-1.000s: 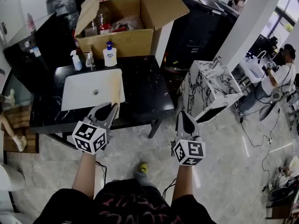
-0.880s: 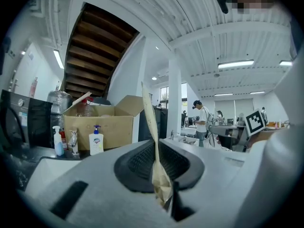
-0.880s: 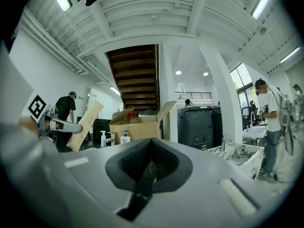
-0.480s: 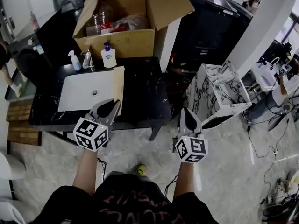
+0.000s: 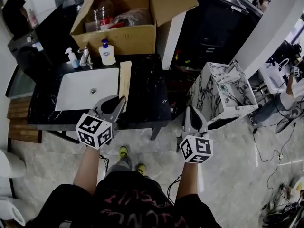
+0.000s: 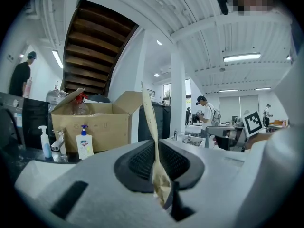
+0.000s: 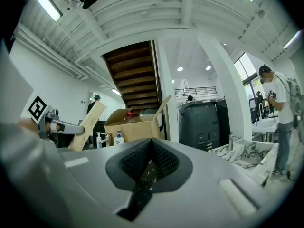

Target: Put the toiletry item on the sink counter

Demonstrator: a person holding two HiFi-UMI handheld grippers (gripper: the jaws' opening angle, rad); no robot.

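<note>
The left gripper (image 5: pixel 118 104) squeezes the long flat tan packet (image 5: pixel 125 79) by its near end, and it points straight ahead over the black sink counter (image 5: pixel 147 91), right beside the white sink (image 5: pixel 76 91).

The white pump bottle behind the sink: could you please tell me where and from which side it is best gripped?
Take the white pump bottle by its body, below the blue pump head, coming level from over the sink. It stands upright, with the cardboard box close behind and the faucet at its left, so the front looks clearest.
</note>
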